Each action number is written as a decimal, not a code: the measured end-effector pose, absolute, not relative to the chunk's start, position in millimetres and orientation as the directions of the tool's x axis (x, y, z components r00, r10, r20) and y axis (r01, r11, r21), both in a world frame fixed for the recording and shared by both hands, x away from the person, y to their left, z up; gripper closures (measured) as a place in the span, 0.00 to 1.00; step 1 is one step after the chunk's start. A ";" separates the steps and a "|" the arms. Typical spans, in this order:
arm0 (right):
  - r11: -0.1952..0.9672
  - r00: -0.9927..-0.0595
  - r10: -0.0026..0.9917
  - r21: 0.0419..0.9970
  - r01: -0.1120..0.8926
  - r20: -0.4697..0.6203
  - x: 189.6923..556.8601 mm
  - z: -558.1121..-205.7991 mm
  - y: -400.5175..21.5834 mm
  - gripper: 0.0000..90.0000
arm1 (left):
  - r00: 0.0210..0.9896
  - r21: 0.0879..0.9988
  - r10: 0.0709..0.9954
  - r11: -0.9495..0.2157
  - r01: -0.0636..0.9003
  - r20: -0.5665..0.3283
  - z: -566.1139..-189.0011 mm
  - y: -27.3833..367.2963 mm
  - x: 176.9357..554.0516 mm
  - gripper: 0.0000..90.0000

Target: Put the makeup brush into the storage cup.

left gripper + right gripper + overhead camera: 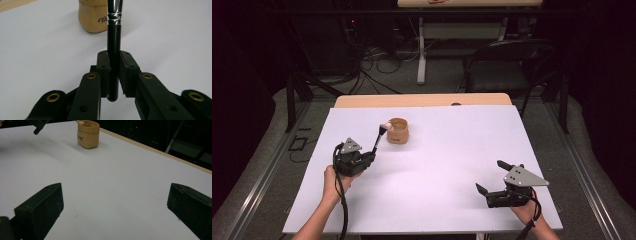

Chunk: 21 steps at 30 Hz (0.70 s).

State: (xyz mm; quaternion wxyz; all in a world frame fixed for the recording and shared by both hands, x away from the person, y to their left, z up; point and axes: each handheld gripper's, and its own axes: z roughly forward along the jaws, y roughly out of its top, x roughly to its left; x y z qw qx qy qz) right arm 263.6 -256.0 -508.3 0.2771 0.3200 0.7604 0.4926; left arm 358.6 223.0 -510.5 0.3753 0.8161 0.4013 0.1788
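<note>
From the high view, the left gripper [371, 150] sits on the left side of the white worktop [437, 175], and its jaws are clamped on the black handle of a makeup brush [378, 136]. The brush slants up and away from the person, and its pale bristle head reaches the near-left rim of a small tan cup [397, 131] standing toward the far side of the worktop. Whether the bristles touch the rim is too fine to tell from here. Over on the right, the right gripper [491, 176] rests low near the front edge, well apart from the cup, jaws spread wide with nothing between them.

Now the left gripper view: the left gripper [114, 72] has both pads pressed tight against the makeup brush [114, 45], with the butt of the handle poking out just below them. The handle runs straight up to a shiny silver ferrule, and the tan cup [93, 17] stands right behind it, dark lettering on its side.

On to the right gripper view: the right gripper [113, 205] shows its two black jaws far apart over bare white worktop [120, 185]. Farther off stands the tan cup [88, 134], and the pale brush tip hangs at its rim.
</note>
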 end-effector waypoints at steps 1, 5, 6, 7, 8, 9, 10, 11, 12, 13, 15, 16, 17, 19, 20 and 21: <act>0.309 -0.641 0.760 0.927 0.213 -0.106 263.5 -508.3 -256.0 0.00 | 0.613 0.764 0.790 -0.384 0.519 -0.019 -510.3 222.4 358.9 0.88; 0.310 -0.642 0.760 0.927 0.214 -0.106 263.5 -508.2 -256.2 0.00 | 0.610 0.775 0.792 -0.375 0.509 -0.017 -509.6 221.5 359.4 0.88; 0.308 -0.642 0.760 0.927 0.215 -0.104 263.5 -508.1 -256.2 0.00 | 0.608 0.782 0.793 -0.366 0.504 -0.021 -509.1 220.8 359.8 0.88; 0.309 -0.641 0.760 0.926 0.215 -0.104 263.5 -508.1 -256.3 0.00 | 0.609 0.785 0.793 -0.364 0.502 -0.021 -508.6 220.6 359.8 0.88; 0.308 -0.642 0.760 0.926 0.216 -0.103 263.5 -508.1 -256.3 0.00 | 0.608 0.789 0.794 -0.360 0.497 -0.020 -508.3 220.1 360.1 0.88; 0.308 -0.642 0.760 0.927 0.216 -0.103 263.5 -508.1 -256.2 0.00 | 0.608 0.789 0.794 -0.360 0.497 -0.020 -508.3 220.1 360.1 0.88; 0.310 -0.642 0.759 0.926 0.216 -0.104 263.5 -508.0 -256.3 0.00 | 0.606 0.799 0.795 -0.347 0.491 -0.027 -507.5 219.9 360.6 0.88; 0.310 -0.642 0.759 0.926 0.216 -0.104 263.5 -508.0 -256.3 0.00 | 0.606 0.799 0.795 -0.347 0.491 -0.027 -507.5 219.9 360.6 0.88; 0.312 -0.644 0.758 0.925 0.218 -0.104 263.6 -508.0 -256.4 0.00 | 0.605 0.803 0.796 -0.340 0.489 -0.031 -506.7 219.4 361.2 0.88; 0.311 -0.644 0.758 0.925 0.218 -0.103 263.5 -508.0 -256.3 0.00 | 0.605 0.806 0.796 -0.336 0.488 -0.034 -506.7 218.7 361.8 0.88; 0.311 -0.646 0.757 0.926 0.215 -0.104 263.5 -508.0 -256.4 0.00 | 0.604 0.808 0.796 -0.338 0.482 -0.027 -506.5 218.3 362.2 0.88; 0.308 -0.644 0.758 0.927 0.213 -0.104 263.2 -507.8 -256.0 0.00 | 0.604 0.814 0.797 -0.334 0.475 -0.026 -506.2 216.6 362.8 0.88; 0.310 -0.645 0.757 0.926 0.215 -0.104 263.1 -507.6 -256.1 0.00 | 0.603 0.816 0.797 -0.335 0.472 -0.022 -506.0 215.8 363.0 0.88; 0.308 -0.644 0.758 0.927 0.213 -0.104 263.2 -507.8 -256.0 0.00 | 0.601 0.820 0.799 -0.329 0.467 -0.022 -505.9 214.5 362.9 0.88; 0.309 -0.644 0.758 0.927 0.213 -0.104 263.3 -507.9 -256.1 0.00 | 0.604 0.821 0.797 -0.331 0.465 -0.020 -505.6 213.8 363.5 0.88; 0.308 -0.644 0.758 0.928 0.212 -0.104 263.5 -508.1 -256.2 0.00 | 0.602 0.824 0.798 -0.328 0.462 -0.020 -505.4 212.8 363.6 0.88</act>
